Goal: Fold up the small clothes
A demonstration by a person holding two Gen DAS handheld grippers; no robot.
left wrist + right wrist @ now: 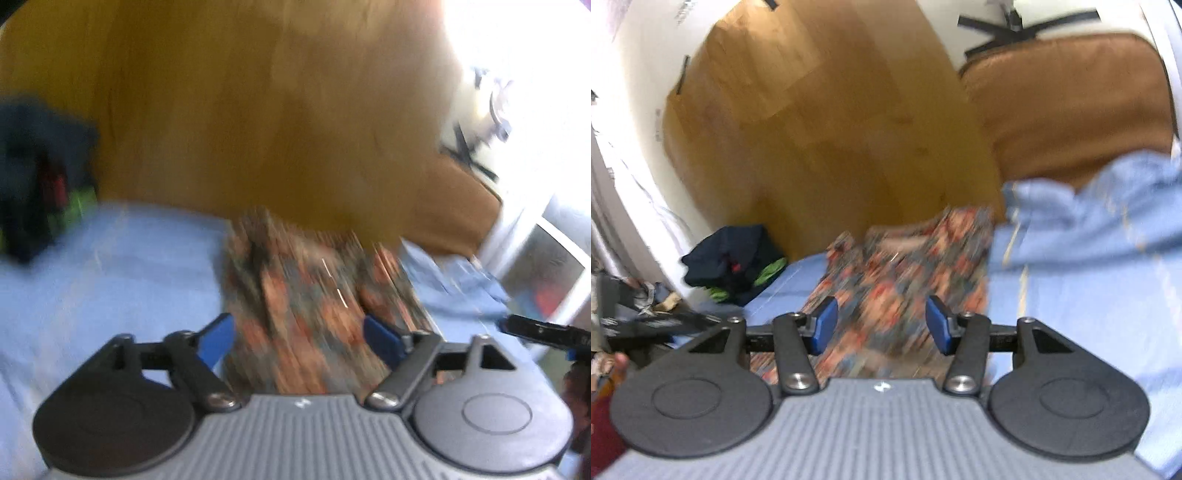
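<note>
A small garment with an orange, red and dark blue print (314, 295) lies on a light blue sheet (110, 266), blurred by motion. My left gripper (301, 341) hovers over its near end, open, its blue pads (218, 339) apart and pressing on nothing. In the right wrist view the same garment (905, 273) lies ahead, and my right gripper (882, 328) is open above it with nothing pinched. The other gripper's dark finger (543, 332) shows at the right edge of the left wrist view.
A dark heap of clothes with green and red bits (731, 258) sits at the left of the sheet by the wall. A wooden board (831, 129) stands behind. A brown cushion (1071, 103) and bunched blue sheet (1089, 206) lie to the right.
</note>
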